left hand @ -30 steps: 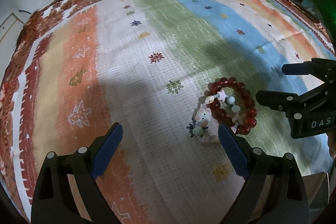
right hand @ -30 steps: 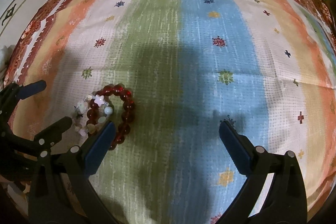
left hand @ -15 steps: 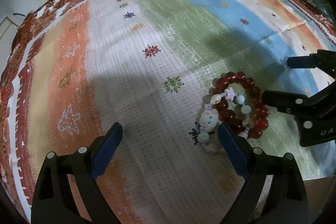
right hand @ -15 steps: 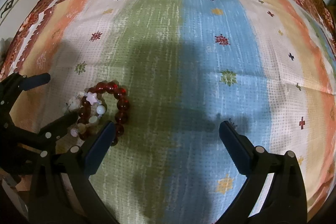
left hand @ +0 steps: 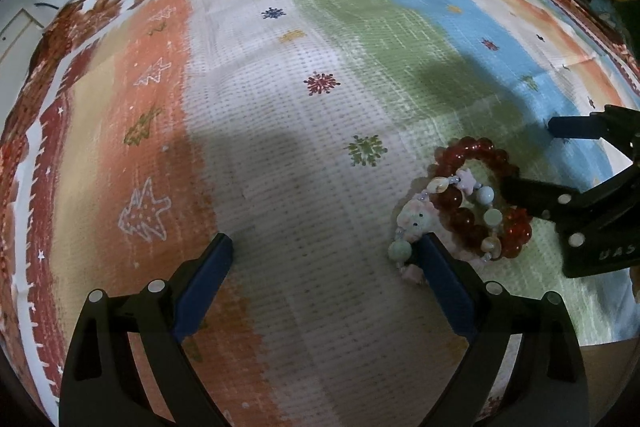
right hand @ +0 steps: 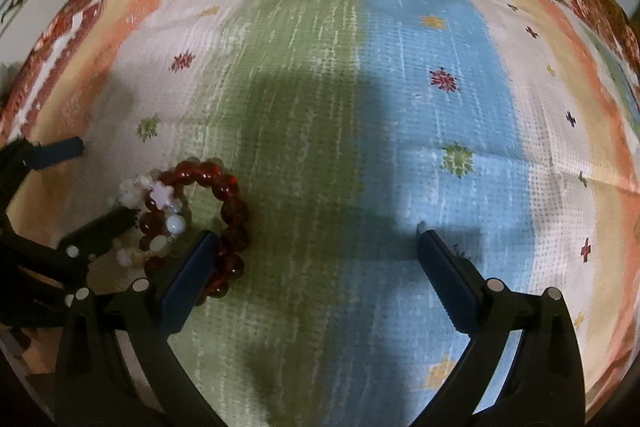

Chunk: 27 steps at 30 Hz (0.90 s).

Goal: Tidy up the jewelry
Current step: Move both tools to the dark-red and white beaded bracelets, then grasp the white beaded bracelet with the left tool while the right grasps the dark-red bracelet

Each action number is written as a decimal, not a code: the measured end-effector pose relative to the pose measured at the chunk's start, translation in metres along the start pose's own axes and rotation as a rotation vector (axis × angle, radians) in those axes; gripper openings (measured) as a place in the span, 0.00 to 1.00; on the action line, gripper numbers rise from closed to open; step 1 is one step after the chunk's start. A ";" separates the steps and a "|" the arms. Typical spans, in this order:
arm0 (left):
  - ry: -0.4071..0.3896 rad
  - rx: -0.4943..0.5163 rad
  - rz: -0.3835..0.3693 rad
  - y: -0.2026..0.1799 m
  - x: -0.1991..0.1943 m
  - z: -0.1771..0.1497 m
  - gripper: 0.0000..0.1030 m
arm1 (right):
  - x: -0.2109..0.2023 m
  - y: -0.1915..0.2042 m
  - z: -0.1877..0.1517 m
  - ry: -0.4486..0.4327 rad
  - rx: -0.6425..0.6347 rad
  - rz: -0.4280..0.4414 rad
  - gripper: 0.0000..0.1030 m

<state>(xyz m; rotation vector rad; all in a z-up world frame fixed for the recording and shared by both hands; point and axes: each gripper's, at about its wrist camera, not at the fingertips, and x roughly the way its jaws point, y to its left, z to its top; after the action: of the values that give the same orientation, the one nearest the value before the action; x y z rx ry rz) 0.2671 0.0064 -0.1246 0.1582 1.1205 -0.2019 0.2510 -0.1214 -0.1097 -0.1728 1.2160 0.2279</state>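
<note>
Two bracelets, a red bead bracelet (left hand: 480,195) and a pastel charm bracelet (left hand: 424,223), are found overlapped on the cloth-covered table (left hand: 280,187). Left tongs (left hand: 324,259) and right tongs (right hand: 316,247) are spread, nothing grasped. Nothing is sorted yet; separation remains.

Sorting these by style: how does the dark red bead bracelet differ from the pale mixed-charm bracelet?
The dark red bead bracelet has uniform round glossy beads; the pale mixed-charm bracelet mixes shells, a star and pale green beads. The red one lies underneath, the pale one partly across it. Both are closed loops lying on the striped cloth.
</note>
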 end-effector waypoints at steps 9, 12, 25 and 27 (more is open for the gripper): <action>0.005 0.041 -0.053 -0.004 -0.001 -0.001 0.69 | 0.000 -0.003 0.000 0.000 -0.014 0.008 0.87; 0.002 0.059 -0.064 -0.006 -0.003 -0.002 0.49 | -0.002 -0.002 0.000 -0.003 -0.019 0.017 0.74; -0.014 0.066 -0.059 -0.007 -0.010 -0.006 0.11 | -0.010 0.007 0.001 -0.006 -0.052 0.080 0.15; -0.013 0.052 -0.066 -0.006 -0.013 -0.007 0.11 | -0.011 0.005 0.001 -0.006 -0.037 0.097 0.15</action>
<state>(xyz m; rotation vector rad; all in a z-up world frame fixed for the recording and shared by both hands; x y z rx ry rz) 0.2544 0.0034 -0.1160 0.1659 1.1093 -0.2910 0.2470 -0.1170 -0.0986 -0.1454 1.2160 0.3359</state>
